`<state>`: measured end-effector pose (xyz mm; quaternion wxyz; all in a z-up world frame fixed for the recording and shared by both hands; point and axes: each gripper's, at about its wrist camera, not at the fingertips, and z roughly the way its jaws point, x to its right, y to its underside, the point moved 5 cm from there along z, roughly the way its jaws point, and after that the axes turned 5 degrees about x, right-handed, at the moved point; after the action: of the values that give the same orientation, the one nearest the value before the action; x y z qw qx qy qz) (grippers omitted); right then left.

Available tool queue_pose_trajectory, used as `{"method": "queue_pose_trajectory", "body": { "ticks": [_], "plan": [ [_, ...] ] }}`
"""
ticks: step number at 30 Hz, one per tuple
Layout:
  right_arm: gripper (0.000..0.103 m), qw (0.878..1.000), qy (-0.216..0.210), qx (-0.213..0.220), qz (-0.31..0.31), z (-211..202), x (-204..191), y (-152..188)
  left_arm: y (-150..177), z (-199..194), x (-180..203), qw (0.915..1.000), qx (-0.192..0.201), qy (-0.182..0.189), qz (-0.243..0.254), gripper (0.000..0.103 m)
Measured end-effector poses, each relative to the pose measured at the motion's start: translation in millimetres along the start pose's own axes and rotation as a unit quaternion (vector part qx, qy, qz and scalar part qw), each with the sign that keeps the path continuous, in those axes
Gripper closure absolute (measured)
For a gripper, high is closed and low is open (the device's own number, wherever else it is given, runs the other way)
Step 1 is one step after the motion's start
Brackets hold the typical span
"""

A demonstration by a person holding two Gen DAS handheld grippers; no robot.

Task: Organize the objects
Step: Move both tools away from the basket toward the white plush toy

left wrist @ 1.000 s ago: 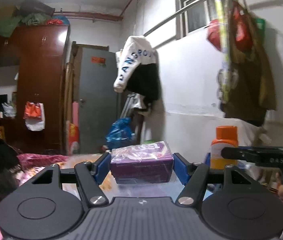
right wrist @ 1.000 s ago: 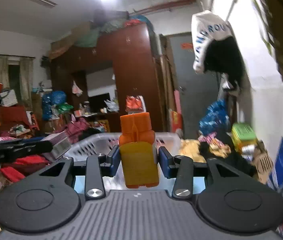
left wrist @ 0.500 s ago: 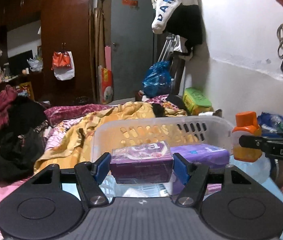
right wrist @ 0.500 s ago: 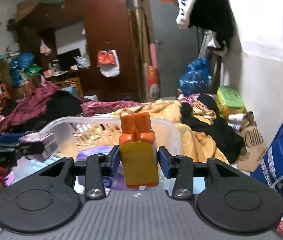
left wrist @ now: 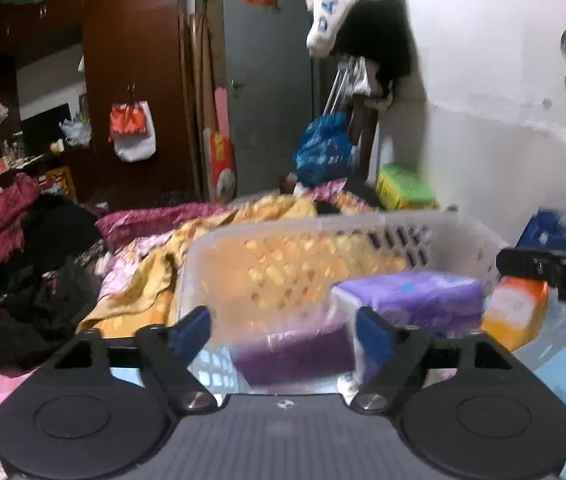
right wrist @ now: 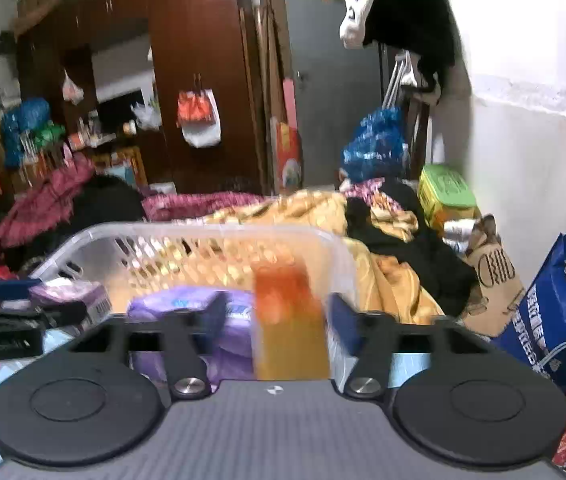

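The translucent white basket sits on a cluttered bed and holds a light purple pack lying flat near its middle. Over the basket's near edge, the left gripper has its fingers spread apart, a dark purple package blurred between them, long axis crosswise; it seems loose, touching neither pad. The right gripper is likewise spread wide, and the orange bottle stands upright between the fingers, cap up, smeared by motion.
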<state>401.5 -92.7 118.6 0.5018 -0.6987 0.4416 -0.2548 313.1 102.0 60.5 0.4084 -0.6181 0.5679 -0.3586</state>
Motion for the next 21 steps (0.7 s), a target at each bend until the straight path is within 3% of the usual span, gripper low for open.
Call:
{"method": "queue_pose_trajectory", "body": {
  "ticks": [5,11,16,21],
  "plan": [
    [0.000,0.998,-0.035,0.050,0.009,-41,9,10,14,-46,0,0.9977,0.061,0.024,-0.015,0.003],
    [0.000,0.992,-0.062,0.106,0.022,-109,30,78,91,-94,10,0.9917,0.080,0.093,-0.038,0.003],
    [0.000,0.989,-0.105,0.098,0.032,-152,34,149,153,-124,32,0.9875,0.074,0.138,-0.017,0.003],
    [0.004,0.989,-0.121,0.087,-0.004,-157,24,163,179,-144,45,0.9824,0.077,0.168,-0.027,0.003]
  ]
}}
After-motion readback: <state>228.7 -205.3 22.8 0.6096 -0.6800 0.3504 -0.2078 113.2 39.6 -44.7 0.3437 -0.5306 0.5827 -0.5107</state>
